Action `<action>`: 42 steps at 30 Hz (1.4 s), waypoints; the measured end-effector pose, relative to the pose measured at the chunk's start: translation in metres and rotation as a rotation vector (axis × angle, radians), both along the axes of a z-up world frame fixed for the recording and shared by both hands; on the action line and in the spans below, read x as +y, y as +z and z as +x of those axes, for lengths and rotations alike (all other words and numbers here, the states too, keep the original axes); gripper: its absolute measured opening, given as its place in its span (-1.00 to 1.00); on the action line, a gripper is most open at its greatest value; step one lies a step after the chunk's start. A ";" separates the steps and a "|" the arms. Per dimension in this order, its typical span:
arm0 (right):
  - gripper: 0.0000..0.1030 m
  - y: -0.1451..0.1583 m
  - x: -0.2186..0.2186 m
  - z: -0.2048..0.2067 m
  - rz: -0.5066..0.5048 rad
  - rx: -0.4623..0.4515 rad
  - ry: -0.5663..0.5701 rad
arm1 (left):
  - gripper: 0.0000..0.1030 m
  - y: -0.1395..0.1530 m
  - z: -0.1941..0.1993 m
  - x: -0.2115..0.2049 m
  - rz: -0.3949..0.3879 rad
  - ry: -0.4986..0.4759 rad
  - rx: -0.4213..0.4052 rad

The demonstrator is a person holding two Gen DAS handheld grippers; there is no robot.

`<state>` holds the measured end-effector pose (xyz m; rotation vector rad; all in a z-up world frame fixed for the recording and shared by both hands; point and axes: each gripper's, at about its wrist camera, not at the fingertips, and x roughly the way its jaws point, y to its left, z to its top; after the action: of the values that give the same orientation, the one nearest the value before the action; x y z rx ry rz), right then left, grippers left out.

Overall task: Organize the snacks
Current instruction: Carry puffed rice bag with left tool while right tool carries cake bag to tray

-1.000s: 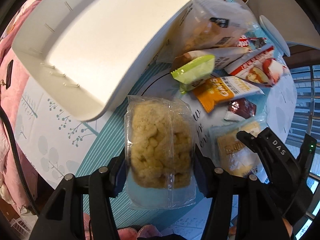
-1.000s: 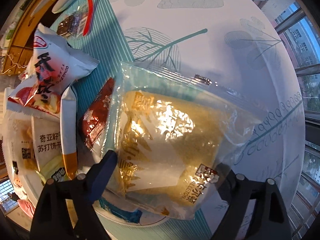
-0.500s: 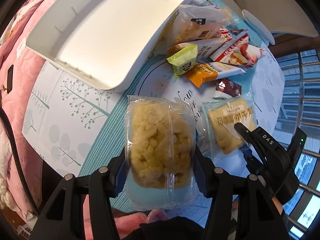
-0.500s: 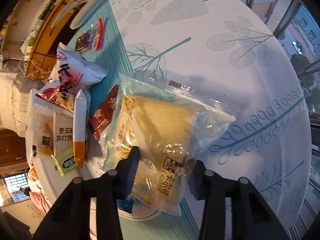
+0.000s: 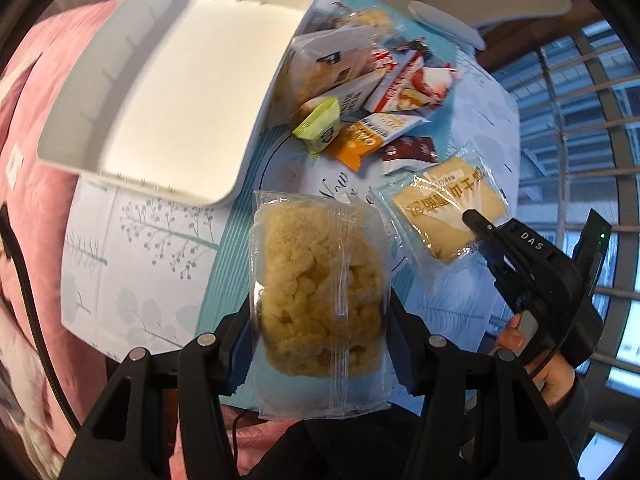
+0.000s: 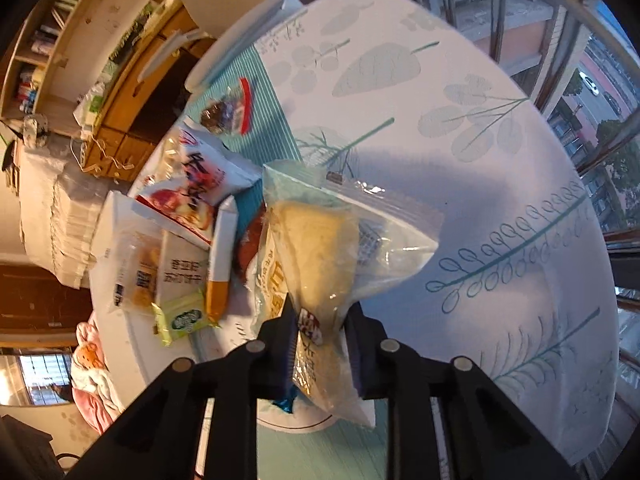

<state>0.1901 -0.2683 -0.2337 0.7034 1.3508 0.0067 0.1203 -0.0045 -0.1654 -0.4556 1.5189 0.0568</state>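
Both grippers clamp 1 packet each above the table (image 5: 152, 240): the left gripper (image 5: 320, 332) holds a puffed-rice cake (image 5: 320, 292), the right gripper (image 6: 320, 340) a bagged cake slice (image 6: 316, 256). Best carried level to the white tray (image 5: 180, 92), released low.

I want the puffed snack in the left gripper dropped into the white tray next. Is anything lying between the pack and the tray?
Nothing visible does. The left gripper holds the puffed snack pack above bare tablecloth, and the white tray lies just beyond it, open and showing nothing inside. The loose snack pile sits off to the tray's right side.
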 end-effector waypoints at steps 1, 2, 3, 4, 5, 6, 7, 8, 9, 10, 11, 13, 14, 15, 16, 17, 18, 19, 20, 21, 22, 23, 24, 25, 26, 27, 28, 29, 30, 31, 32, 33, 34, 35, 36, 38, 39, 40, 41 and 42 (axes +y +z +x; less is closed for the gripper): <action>-0.58 0.004 0.001 -0.001 0.002 -0.008 -0.015 | 0.08 0.003 -0.001 0.003 -0.002 -0.019 -0.010; -0.59 0.009 0.003 -0.004 0.003 -0.018 -0.030 | 0.08 0.008 -0.002 0.007 -0.005 -0.038 -0.021; -0.59 0.013 0.005 -0.005 0.006 -0.028 -0.043 | 0.08 0.011 -0.003 0.009 -0.006 -0.049 -0.029; -0.59 0.018 0.006 -0.008 0.008 -0.037 -0.055 | 0.08 0.016 -0.004 0.014 -0.008 -0.065 -0.040; -0.59 0.025 0.009 -0.012 0.013 -0.049 -0.065 | 0.08 0.020 -0.006 0.017 -0.012 -0.076 -0.049; -0.59 0.030 0.011 -0.015 0.018 -0.060 -0.076 | 0.08 0.025 -0.006 0.023 -0.018 -0.092 -0.064; -0.59 0.035 0.015 -0.016 0.025 -0.069 -0.086 | 0.08 0.028 -0.007 0.028 -0.020 -0.103 -0.073; -0.59 0.040 0.018 -0.020 0.034 -0.080 -0.095 | 0.08 0.033 -0.008 0.034 -0.021 -0.116 -0.088; -0.59 0.044 0.021 -0.022 0.041 -0.090 -0.104 | 0.08 0.038 -0.009 0.039 -0.025 -0.126 -0.103; -0.59 0.050 0.026 -0.027 0.047 -0.103 -0.111 | 0.08 0.041 -0.010 0.044 -0.028 -0.135 -0.116; -0.59 0.053 0.030 -0.030 0.052 -0.112 -0.116 | 0.08 0.045 -0.010 0.049 -0.032 -0.142 -0.130; -0.59 0.062 0.039 -0.036 0.065 -0.134 -0.123 | 0.08 0.055 -0.012 0.063 -0.041 -0.158 -0.164; -0.59 0.067 0.044 -0.039 0.072 -0.146 -0.125 | 0.08 0.059 -0.012 0.070 -0.043 -0.165 -0.181; -0.58 0.072 0.050 -0.042 0.080 -0.160 -0.128 | 0.08 0.062 -0.012 0.075 -0.044 -0.170 -0.193; -0.59 0.076 0.057 -0.043 0.087 -0.170 -0.129 | 0.08 0.065 -0.011 0.080 -0.044 -0.175 -0.204; -0.58 0.080 0.063 -0.045 0.093 -0.182 -0.128 | 0.08 0.067 -0.012 0.086 -0.045 -0.180 -0.215; -0.58 0.082 0.069 -0.047 0.098 -0.191 -0.126 | 0.08 0.069 -0.012 0.092 -0.046 -0.184 -0.228; -0.58 0.085 0.077 -0.049 0.105 -0.204 -0.124 | 0.08 0.071 -0.011 0.100 -0.048 -0.187 -0.240; -0.58 0.088 0.083 -0.050 0.111 -0.213 -0.123 | 0.08 0.073 -0.011 0.105 -0.051 -0.189 -0.249; -0.58 0.090 0.090 -0.052 0.116 -0.224 -0.121 | 0.08 0.074 -0.011 0.114 -0.054 -0.196 -0.261; -0.58 0.091 0.096 -0.054 0.119 -0.231 -0.118 | 0.08 0.075 -0.010 0.119 -0.057 -0.201 -0.269; -0.58 0.092 0.104 -0.056 0.125 -0.240 -0.117 | 0.08 0.075 -0.010 0.127 -0.060 -0.209 -0.279; -0.58 0.093 0.112 -0.058 0.131 -0.248 -0.115 | 0.08 0.074 -0.009 0.133 -0.063 -0.215 -0.285; -0.58 0.094 0.119 -0.060 0.136 -0.255 -0.113 | 0.08 0.074 -0.009 0.138 -0.067 -0.222 -0.290; -0.58 0.094 0.124 -0.061 0.139 -0.260 -0.112 | 0.08 0.073 -0.008 0.144 -0.068 -0.229 -0.295; -0.58 0.094 0.132 -0.062 0.143 -0.265 -0.108 | 0.08 0.071 -0.006 0.151 -0.065 -0.235 -0.301; -0.58 0.094 0.138 -0.063 0.148 -0.270 -0.104 | 0.08 0.068 -0.005 0.156 -0.065 -0.238 -0.304; -0.58 0.094 0.146 -0.064 0.154 -0.276 -0.100 | 0.08 0.066 -0.001 0.162 -0.068 -0.243 -0.309; -0.58 0.093 0.152 -0.064 0.158 -0.280 -0.093 | 0.08 0.064 0.001 0.166 -0.070 -0.246 -0.312; -0.58 0.093 0.159 -0.065 0.161 -0.286 -0.086 | 0.08 0.062 0.004 0.174 -0.072 -0.253 -0.316; -0.58 0.093 0.168 -0.065 0.167 -0.293 -0.074 | 0.08 0.060 0.006 0.178 -0.071 -0.257 -0.319; -0.58 0.093 0.174 -0.065 0.173 -0.297 -0.065 | 0.08 0.058 0.009 0.184 -0.065 -0.263 -0.323; -0.58 0.093 0.182 -0.065 0.177 -0.301 -0.054 | 0.08 0.056 0.012 0.189 -0.054 -0.268 -0.323; -0.58 0.093 0.190 -0.064 0.181 -0.304 -0.041 | 0.08 0.054 0.015 0.194 -0.046 -0.270 -0.320; -0.58 0.092 0.197 -0.063 0.184 -0.303 -0.030 | 0.08 0.052 0.018 0.198 -0.044 -0.269 -0.316; -0.58 0.091 0.211 -0.059 0.191 -0.297 -0.010 | 0.08 0.047 0.026 0.210 -0.059 -0.262 -0.310; -0.58 0.089 0.217 -0.056 0.195 -0.293 0.001 | 0.08 0.045 0.029 0.214 -0.062 -0.259 -0.309; -0.58 0.088 0.222 -0.054 0.198 -0.290 0.011 | 0.08 0.043 0.033 0.220 -0.056 -0.255 -0.311; -0.58 0.086 0.228 -0.053 0.202 -0.286 0.023 | 0.08 0.042 0.037 0.224 -0.045 -0.254 -0.312; -0.58 0.084 0.234 -0.051 0.205 -0.282 0.034 | 0.08 0.041 0.041 0.228 -0.036 -0.253 -0.316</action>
<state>0.1392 -0.0345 -0.1493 0.8188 1.0994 0.2653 0.1611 0.2232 -0.1248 -0.2829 1.2562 -0.2310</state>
